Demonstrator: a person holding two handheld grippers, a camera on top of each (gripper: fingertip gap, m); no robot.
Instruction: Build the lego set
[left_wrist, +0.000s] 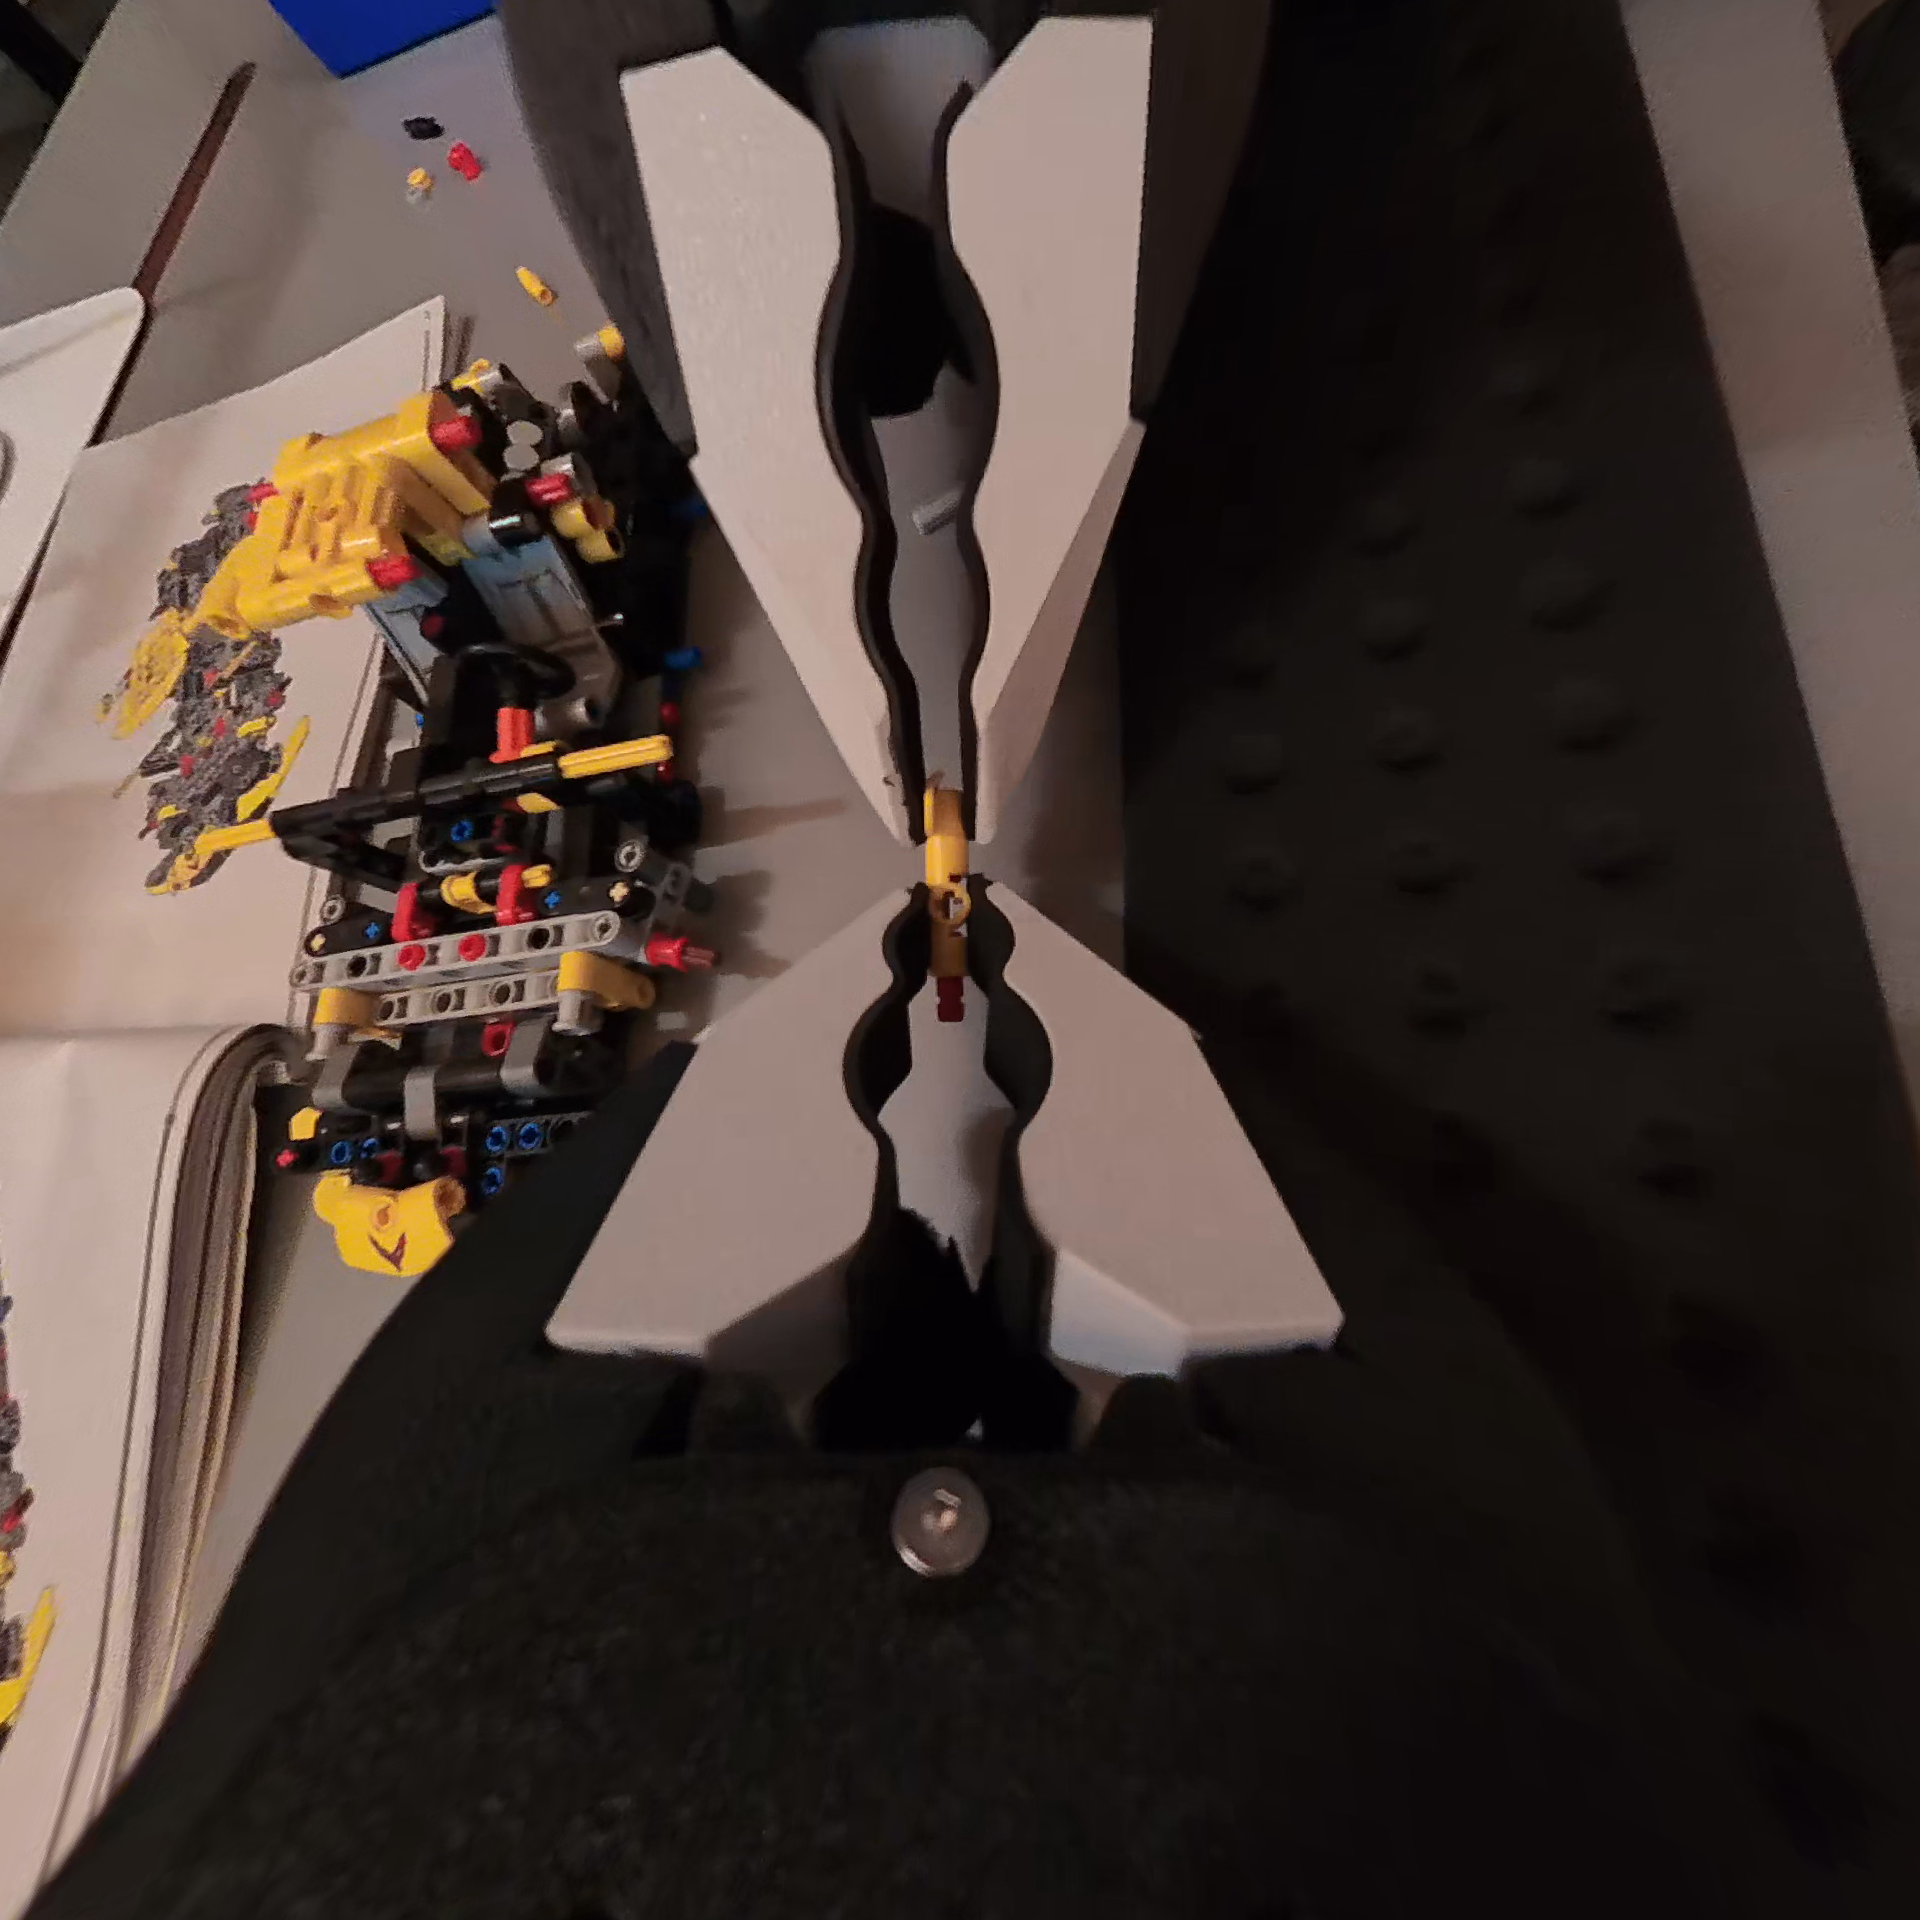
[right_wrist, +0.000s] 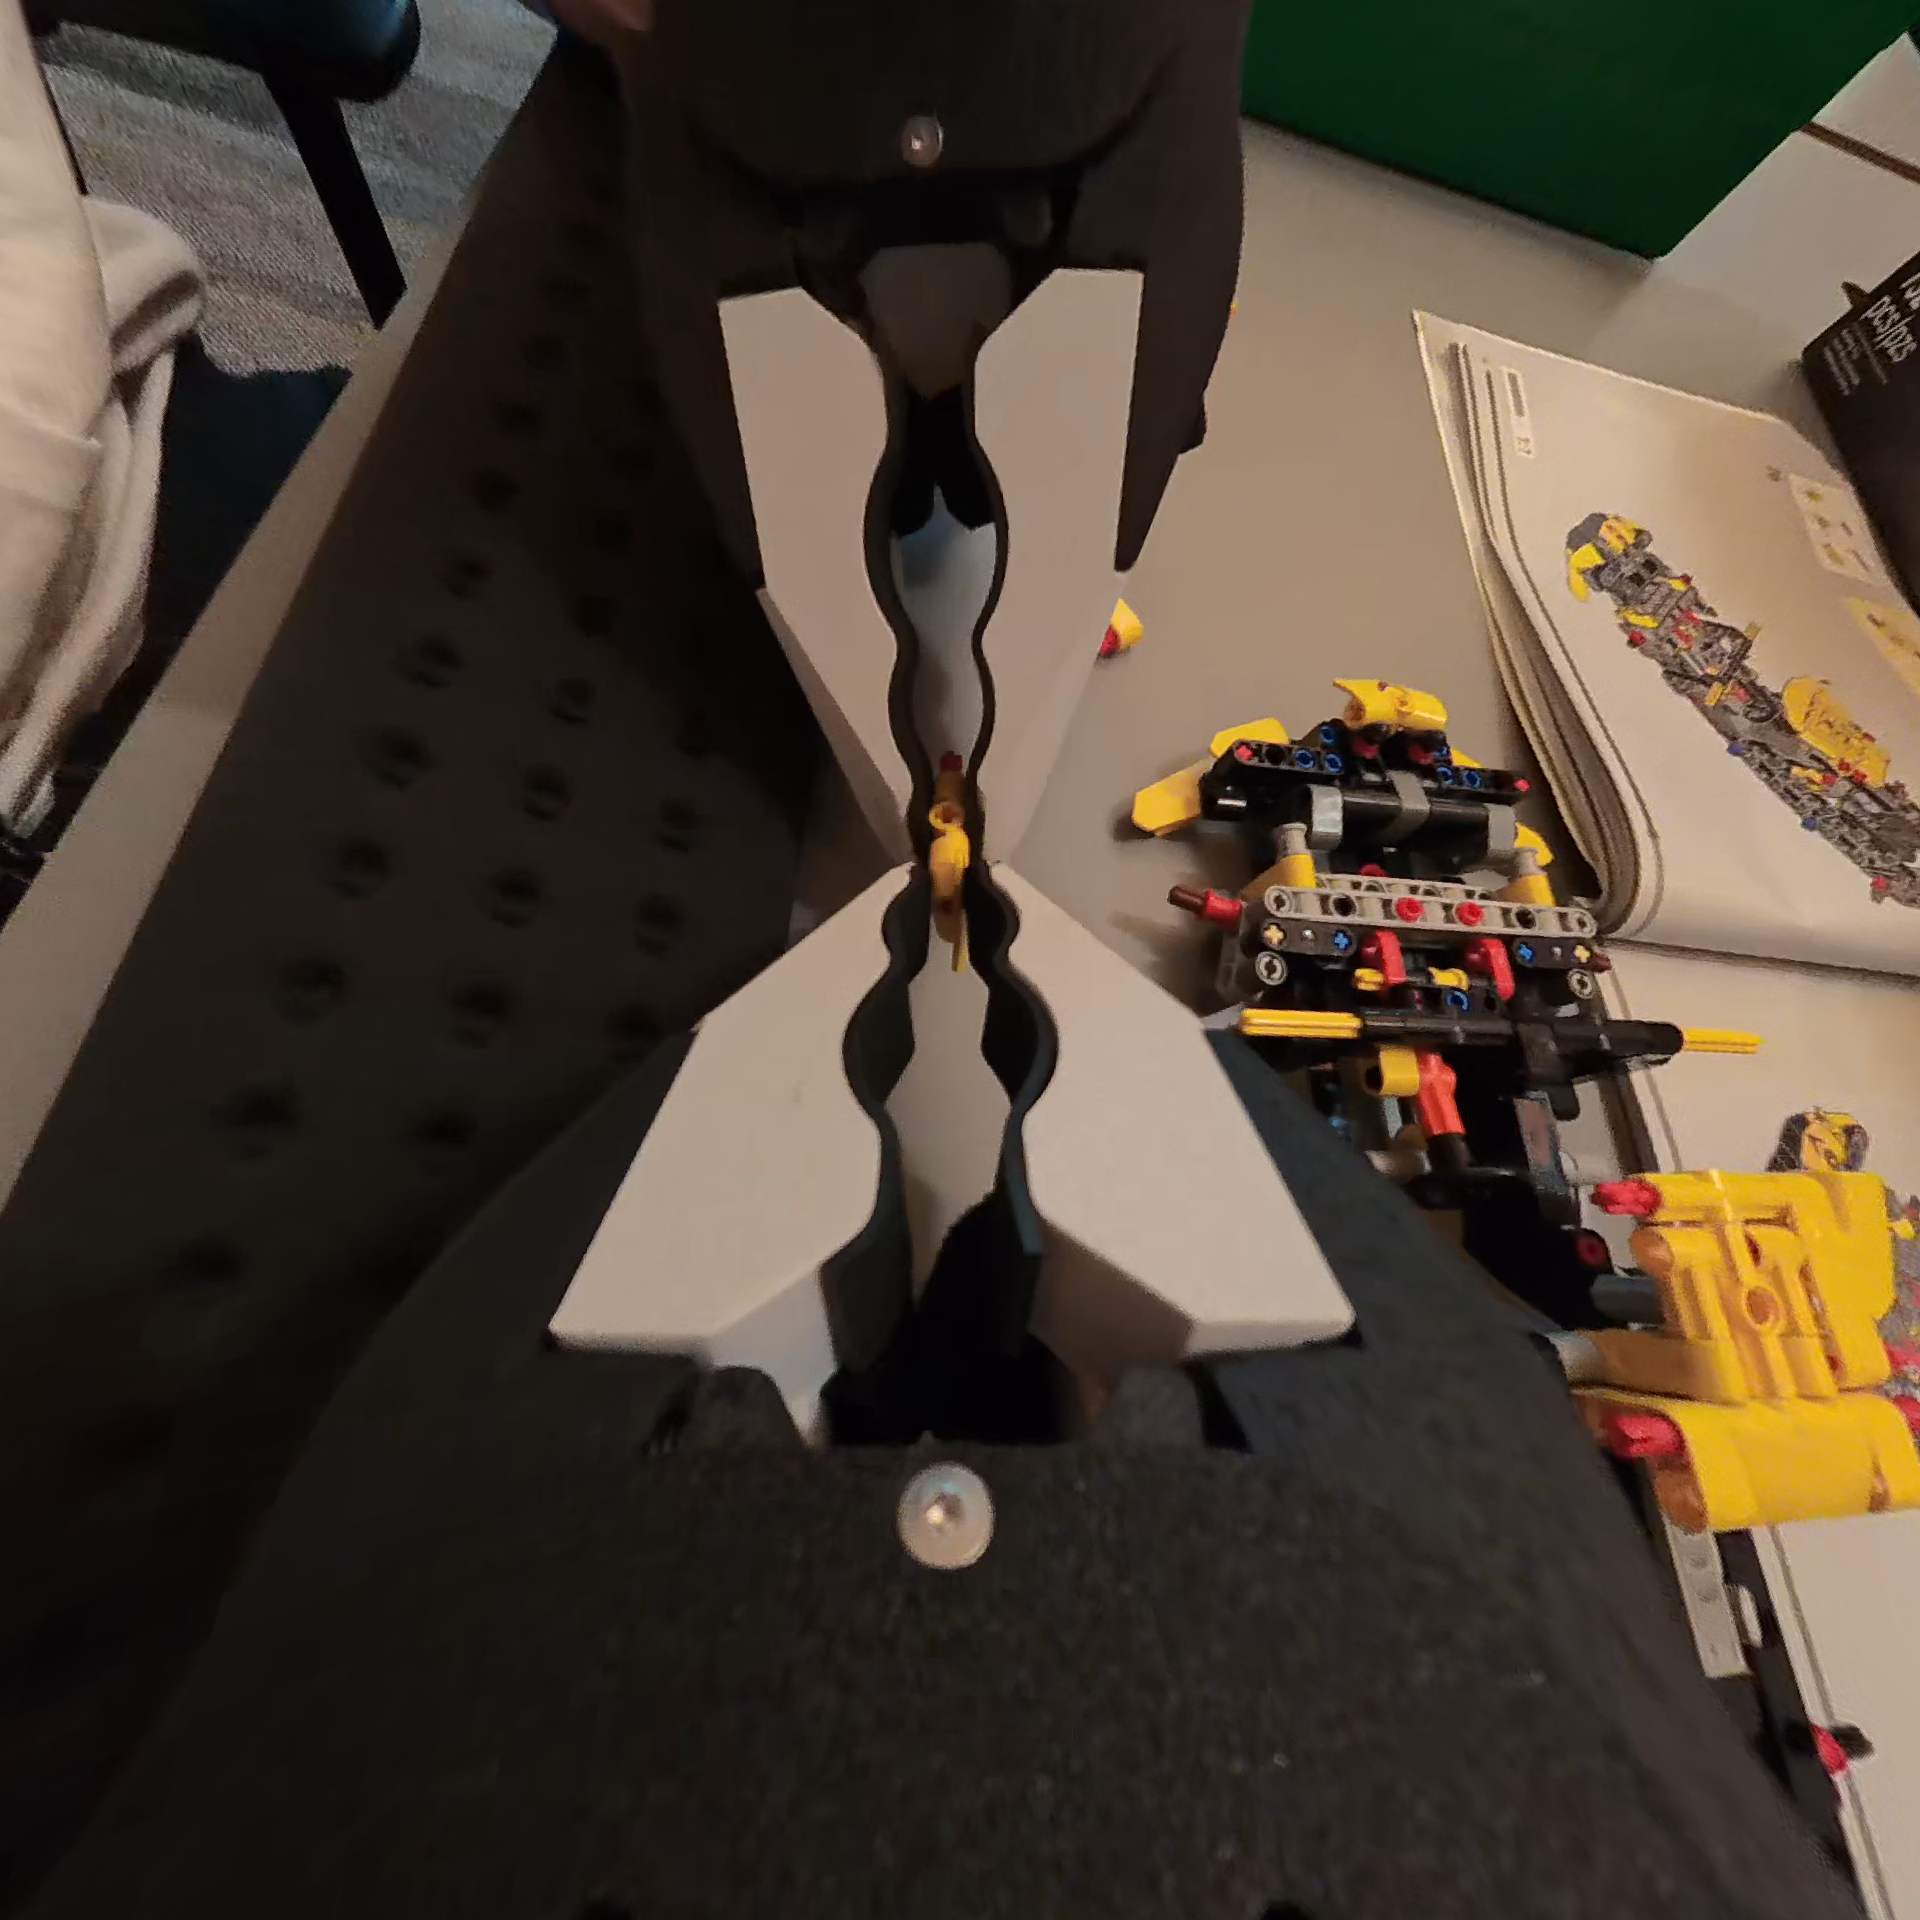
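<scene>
- While both grippers meet tip to tip over the table (left_wrist: 790, 748), the left gripper (left_wrist: 948, 940) pinches a small yellow piece (left_wrist: 945, 904) with a red pin (left_wrist: 948, 1000) in it, and the right gripper (right_wrist: 951, 914) clamps the other yellow piece (right_wrist: 948, 862).
- Looks like a mid-air join — pressing the two bits together. Next move needs them lined up straight, then a firm push.
- The half-built model (right_wrist: 1403, 935) sits beside the open instruction booklet (right_wrist: 1662, 623), well clear.
- Loose pieces (left_wrist: 462, 161) near the far edge — nothing blocks the way.
</scene>
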